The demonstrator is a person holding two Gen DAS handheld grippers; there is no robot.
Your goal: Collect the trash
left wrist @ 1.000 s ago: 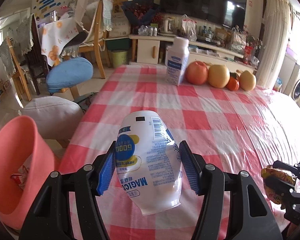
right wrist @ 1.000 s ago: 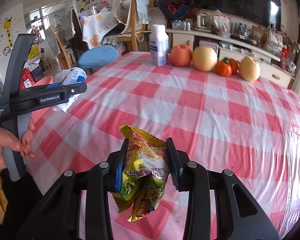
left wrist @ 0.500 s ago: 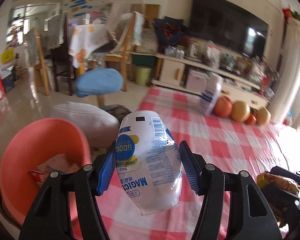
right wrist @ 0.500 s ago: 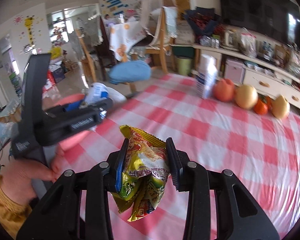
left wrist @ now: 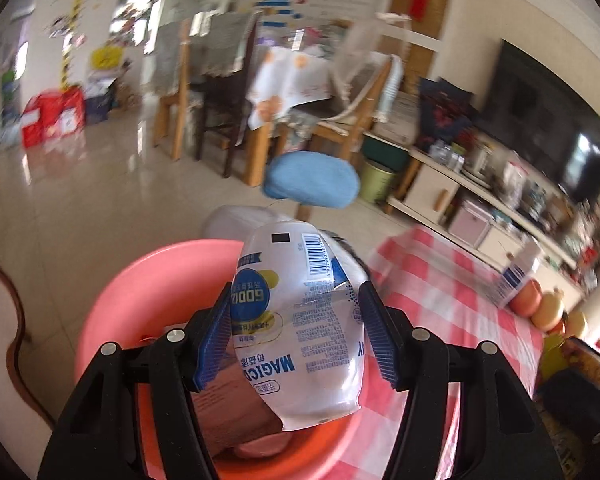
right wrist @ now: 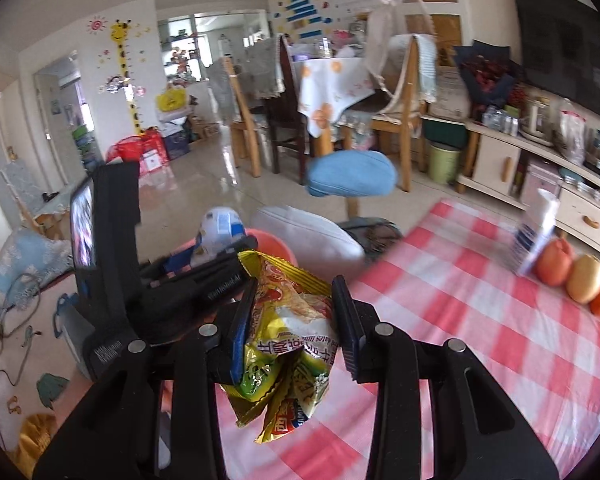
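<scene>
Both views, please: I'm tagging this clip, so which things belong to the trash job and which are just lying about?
Job:
white wrapper, clamped in the left gripper
yellow snack bag, clamped in the right gripper
pink bin, beneath the wrapper

Lying about:
milk carton
fruit beside it
blue stool
checked tablecloth

White-blue pouch (left wrist: pixel 300 320) above pink bin (left wrist: pixel 148 280) — crumpled yellow snack wrapper (right wrist: pixel 288 332) over checkered table edge.
</scene>
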